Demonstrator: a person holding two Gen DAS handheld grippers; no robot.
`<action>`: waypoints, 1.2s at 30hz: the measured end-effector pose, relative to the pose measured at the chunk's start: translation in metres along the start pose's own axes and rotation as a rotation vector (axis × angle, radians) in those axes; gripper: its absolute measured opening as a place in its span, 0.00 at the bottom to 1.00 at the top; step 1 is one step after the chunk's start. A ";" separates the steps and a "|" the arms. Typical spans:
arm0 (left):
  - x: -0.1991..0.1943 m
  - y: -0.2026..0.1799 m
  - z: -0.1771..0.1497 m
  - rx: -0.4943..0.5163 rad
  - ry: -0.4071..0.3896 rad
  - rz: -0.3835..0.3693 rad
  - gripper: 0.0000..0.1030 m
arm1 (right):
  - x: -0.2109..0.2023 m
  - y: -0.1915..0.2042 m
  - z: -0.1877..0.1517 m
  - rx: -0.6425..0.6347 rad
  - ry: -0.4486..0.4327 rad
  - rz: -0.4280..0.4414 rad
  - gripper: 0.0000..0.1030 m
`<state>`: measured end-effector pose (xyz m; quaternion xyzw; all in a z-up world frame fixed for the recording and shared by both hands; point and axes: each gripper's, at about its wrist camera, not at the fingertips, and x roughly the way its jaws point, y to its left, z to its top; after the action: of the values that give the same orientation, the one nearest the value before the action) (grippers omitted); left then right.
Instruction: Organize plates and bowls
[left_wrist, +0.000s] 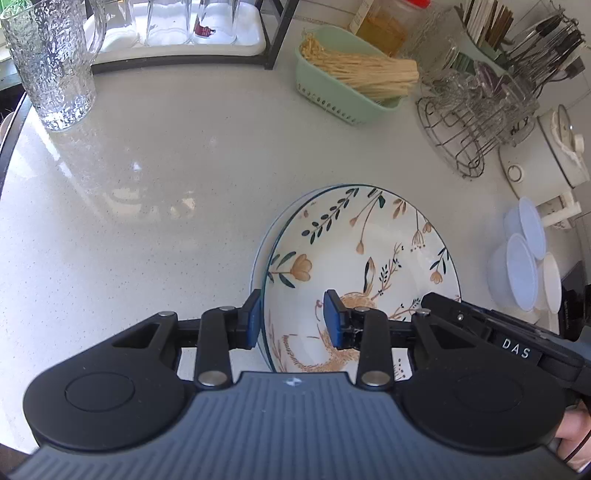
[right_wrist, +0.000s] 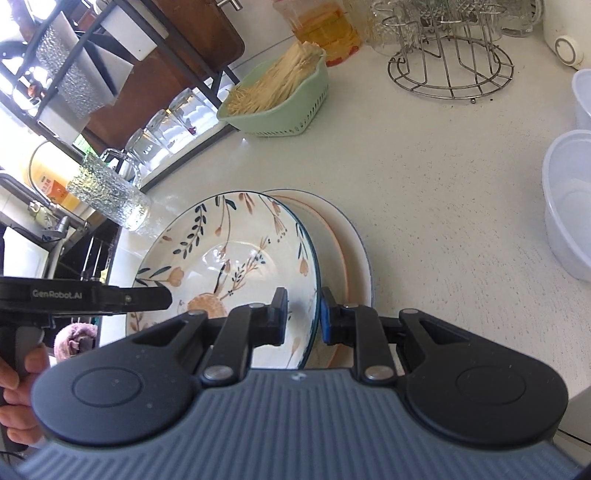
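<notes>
Both grippers hold the same floral bowl (left_wrist: 364, 258) by opposite sides of its rim, and that shared hold is what the coming move turns on. The left gripper (left_wrist: 293, 321) straddles the rim with one blue pad outside the wall and one inside the well, jaws clamped on the bowl. The right gripper (right_wrist: 304, 314) does the same on the far side, jaws nearly together with the thin rim pinched between them.

The bowl sits tilted, partly over an orange-rimmed plate (right_wrist: 347, 251) that lies flat on the white tabletop (left_wrist: 166, 177); the plate shows as a sliver beyond the bowl's left edge in the left wrist view and as a crescent on the right in the right wrist view. I cannot tell whether the bowl's base touches the plate or hangs just above it. My reading is that the bowl is being set onto the plate, so it needs levelling and centring before either grip lets go.

Nothing blocks that small move. A textured glass (left_wrist: 51, 66) stands well apart, a green basket of dry noodles (left_wrist: 347, 77) and a wire glass rack (left_wrist: 476, 122) sit at the back, and clear plastic containers (right_wrist: 570, 206) stand off to the right.
</notes>
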<state>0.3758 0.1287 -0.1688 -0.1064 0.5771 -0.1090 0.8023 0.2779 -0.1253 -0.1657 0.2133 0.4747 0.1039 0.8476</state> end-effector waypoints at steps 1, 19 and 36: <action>0.000 0.000 -0.001 0.001 0.004 0.012 0.39 | 0.001 -0.001 0.000 0.006 0.005 0.007 0.21; -0.003 -0.004 -0.009 -0.115 0.005 0.056 0.39 | 0.006 -0.002 0.002 -0.056 -0.037 -0.001 0.21; -0.027 -0.019 -0.021 -0.218 -0.101 0.116 0.39 | -0.004 0.004 0.009 -0.190 -0.131 -0.011 0.20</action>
<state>0.3465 0.1176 -0.1458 -0.1647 0.5498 0.0066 0.8189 0.2834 -0.1260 -0.1566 0.1359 0.4076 0.1295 0.8936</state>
